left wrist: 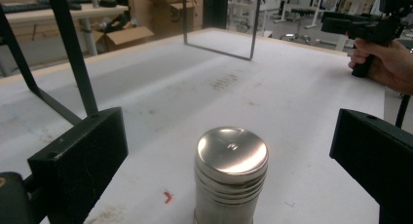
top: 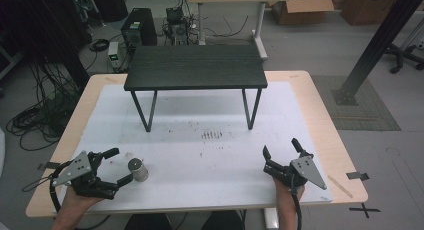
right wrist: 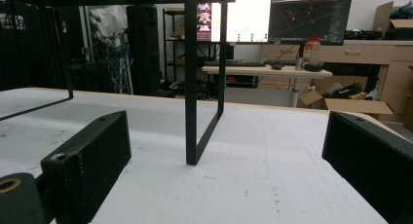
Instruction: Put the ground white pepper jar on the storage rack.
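Our left claw [top: 118, 166] sits at the near left of the bench [top: 300, 90], jaws spread wide apart, and we see a small steel canister [top: 138, 169] standing upright between them, touching neither. Farther back, in the middle, a small black table [top: 195, 66] stands on the white mat [top: 200, 155]. At the near right, our right claw [top: 280, 149] rests with jaws apart, gripping nothing.
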`<control>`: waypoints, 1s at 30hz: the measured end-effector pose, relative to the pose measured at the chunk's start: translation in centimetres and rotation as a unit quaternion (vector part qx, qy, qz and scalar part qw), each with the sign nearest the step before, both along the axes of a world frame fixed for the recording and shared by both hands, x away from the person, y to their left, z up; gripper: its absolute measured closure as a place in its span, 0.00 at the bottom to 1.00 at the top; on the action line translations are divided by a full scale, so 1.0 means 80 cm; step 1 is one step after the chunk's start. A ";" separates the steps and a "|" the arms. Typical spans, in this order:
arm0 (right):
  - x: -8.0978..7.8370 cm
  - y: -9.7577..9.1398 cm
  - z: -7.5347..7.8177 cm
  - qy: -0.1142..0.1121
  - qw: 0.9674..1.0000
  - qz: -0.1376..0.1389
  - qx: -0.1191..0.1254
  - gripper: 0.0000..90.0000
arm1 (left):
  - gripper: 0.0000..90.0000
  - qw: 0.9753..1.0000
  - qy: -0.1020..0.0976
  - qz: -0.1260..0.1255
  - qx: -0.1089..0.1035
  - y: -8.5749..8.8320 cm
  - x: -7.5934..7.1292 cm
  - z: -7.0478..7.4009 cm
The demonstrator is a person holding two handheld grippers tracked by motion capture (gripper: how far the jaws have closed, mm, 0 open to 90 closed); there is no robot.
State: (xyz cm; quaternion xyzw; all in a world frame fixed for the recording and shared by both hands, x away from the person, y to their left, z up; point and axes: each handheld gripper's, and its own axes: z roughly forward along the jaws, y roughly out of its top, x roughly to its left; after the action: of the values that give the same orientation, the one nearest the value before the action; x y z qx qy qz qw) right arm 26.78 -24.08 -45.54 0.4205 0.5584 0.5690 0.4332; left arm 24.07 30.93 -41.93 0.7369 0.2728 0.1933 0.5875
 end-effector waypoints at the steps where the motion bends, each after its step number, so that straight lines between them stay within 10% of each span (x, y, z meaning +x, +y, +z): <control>1: 0.000 0.000 0.000 0.000 1.000 0.000 0.000 0.04 | 0.01 1.000 0.005 0.000 0.006 -0.005 0.001 -0.002; 30: 0.000 0.001 0.000 0.000 1.000 0.003 -0.003 0.04 | 0.22 0.995 0.066 0.012 0.072 -0.031 0.012 -0.027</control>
State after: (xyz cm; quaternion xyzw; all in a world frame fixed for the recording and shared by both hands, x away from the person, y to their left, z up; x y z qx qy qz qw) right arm 26.78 -24.04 -45.54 0.4175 0.5611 0.5685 0.4332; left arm 25.05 28.48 -44.13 0.7850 0.3052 0.1709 0.5113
